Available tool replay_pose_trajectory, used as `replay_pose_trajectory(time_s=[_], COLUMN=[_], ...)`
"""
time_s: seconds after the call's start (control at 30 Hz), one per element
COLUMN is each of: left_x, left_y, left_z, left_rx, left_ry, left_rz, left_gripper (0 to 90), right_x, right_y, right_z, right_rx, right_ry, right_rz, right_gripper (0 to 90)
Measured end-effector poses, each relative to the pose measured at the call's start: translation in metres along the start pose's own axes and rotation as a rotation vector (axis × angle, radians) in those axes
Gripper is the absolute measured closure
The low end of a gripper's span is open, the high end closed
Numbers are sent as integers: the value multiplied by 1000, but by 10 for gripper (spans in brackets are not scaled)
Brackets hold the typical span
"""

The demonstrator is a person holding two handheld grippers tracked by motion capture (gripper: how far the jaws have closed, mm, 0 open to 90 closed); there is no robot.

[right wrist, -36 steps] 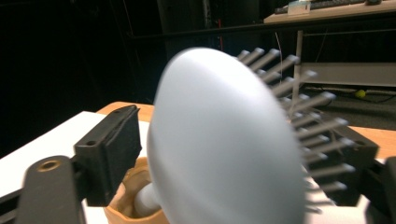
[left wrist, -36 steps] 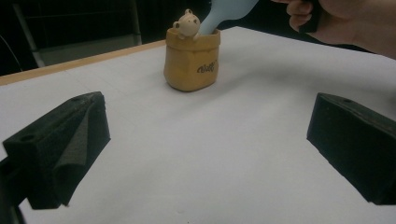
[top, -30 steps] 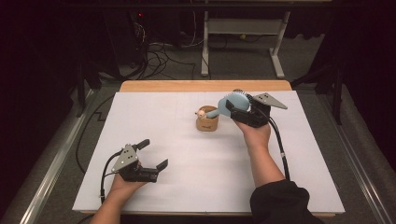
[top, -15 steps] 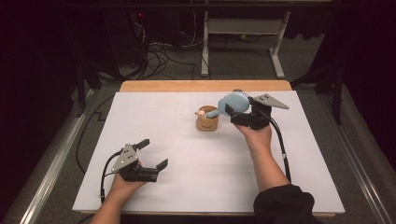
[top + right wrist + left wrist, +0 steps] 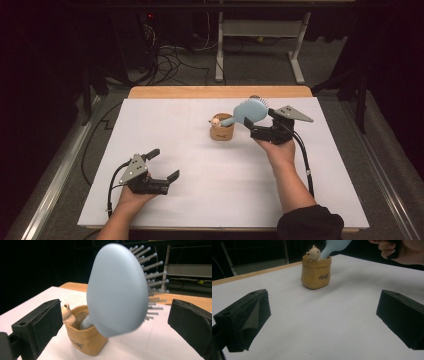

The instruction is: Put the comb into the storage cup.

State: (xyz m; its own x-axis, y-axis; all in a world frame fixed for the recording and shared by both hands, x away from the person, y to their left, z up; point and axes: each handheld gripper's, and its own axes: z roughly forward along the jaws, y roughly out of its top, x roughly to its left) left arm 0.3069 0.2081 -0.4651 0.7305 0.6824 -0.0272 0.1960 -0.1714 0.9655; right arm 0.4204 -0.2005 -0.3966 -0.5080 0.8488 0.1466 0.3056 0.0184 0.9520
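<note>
Right claw (image 5: pixel 256 129) level, jaws just opened wide, flanking hairbrush (image 5: pixel 248 111) head; brush handle in pot (image 5: pixel 221 132). Left claw (image 5: pixel 164 164) wide, empty, low over table (image 5: pixel 165 120).

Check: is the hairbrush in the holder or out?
In: the hairbrush stands handle-down in the tan holder, leaning out; the right gripper's jaws stand apart beside it.

The high view looked forward and down from above the person's side of the white table (image 5: pixel 200 200), taking in its whole top and the floor beyond. The left gripper view sat low near the table's surface, facing across it toward the tan pouch-shaped holder (image 5: pixel 315 272) some way off. The right gripper view looked from close by at the same holder (image 5: pixel 86 342) and the blue hairbrush (image 5: pixel 116 290) standing in it. All three views shared the holder (image 5: pixel 222 131).
</note>
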Motion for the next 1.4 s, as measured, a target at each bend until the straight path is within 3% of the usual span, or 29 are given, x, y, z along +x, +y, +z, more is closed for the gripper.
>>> replay_pose_trajectory(time_s=[0.8, 1.23, 1.4], left_x=[6, 11, 14], left_y=[0, 1, 0], left_z=[-1, -8, -12], left_rx=[13, 32, 41], left_ry=[22, 40, 49], left_rz=[-20, -28, -29], left_gripper=[3, 2, 2], right_x=[-1, -4, -10], right_y=[-47, -78, -87], right_z=[-35, -92, -120], right_rx=[65, 26, -11], right_ry=[6, 4, -25], right_rz=[-79, -111, -120], right_gripper=[5, 5, 5])
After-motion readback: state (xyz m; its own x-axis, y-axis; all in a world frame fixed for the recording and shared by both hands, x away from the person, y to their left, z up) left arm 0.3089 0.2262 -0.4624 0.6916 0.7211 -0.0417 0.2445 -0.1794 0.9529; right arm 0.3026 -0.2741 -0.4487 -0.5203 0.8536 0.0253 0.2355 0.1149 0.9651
